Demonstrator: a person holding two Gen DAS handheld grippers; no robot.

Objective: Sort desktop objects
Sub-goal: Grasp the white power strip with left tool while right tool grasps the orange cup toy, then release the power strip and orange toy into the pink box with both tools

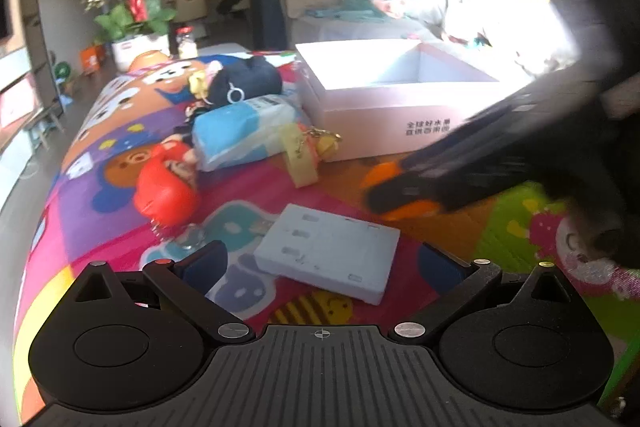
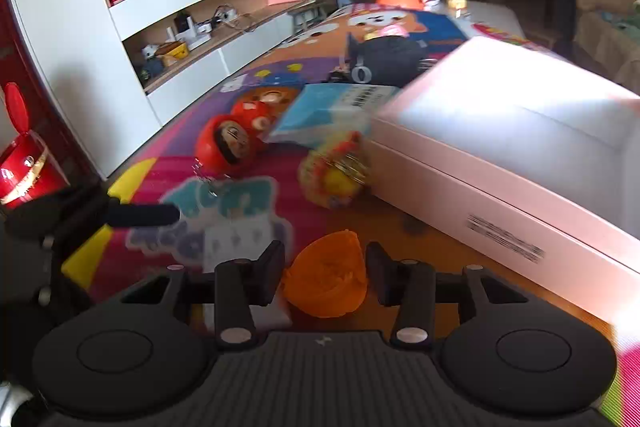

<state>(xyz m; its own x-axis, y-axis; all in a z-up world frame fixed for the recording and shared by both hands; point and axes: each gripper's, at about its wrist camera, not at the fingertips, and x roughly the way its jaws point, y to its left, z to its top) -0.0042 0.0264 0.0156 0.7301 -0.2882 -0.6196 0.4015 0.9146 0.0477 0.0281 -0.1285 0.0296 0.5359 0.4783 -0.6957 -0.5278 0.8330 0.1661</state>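
In the right wrist view, my right gripper (image 2: 326,277) is shut on a small orange plastic shell (image 2: 326,283), its pads against both sides, low over the colourful mat. The left wrist view shows that gripper (image 1: 394,193) blurred, coming in from the right with orange at its tip. My left gripper (image 1: 322,263) stands open low over the mat, and a flat grey-blue box (image 1: 328,251) lies between its fingers untouched. An open pink-white carton (image 1: 380,99) stands behind. Red dolls (image 1: 168,179), a blue tissue pack (image 1: 244,135), a black plush (image 1: 244,79) and yellow key tags (image 1: 304,151) lie on the mat.
The carton (image 2: 520,155) fills the right side of the right wrist view, close to the gripper. A flower pot (image 1: 136,47) and a jar (image 1: 186,43) stand at the table's far end. A TV shelf unit (image 2: 180,27) runs along the left, and a sofa (image 1: 400,7) sits behind the carton.
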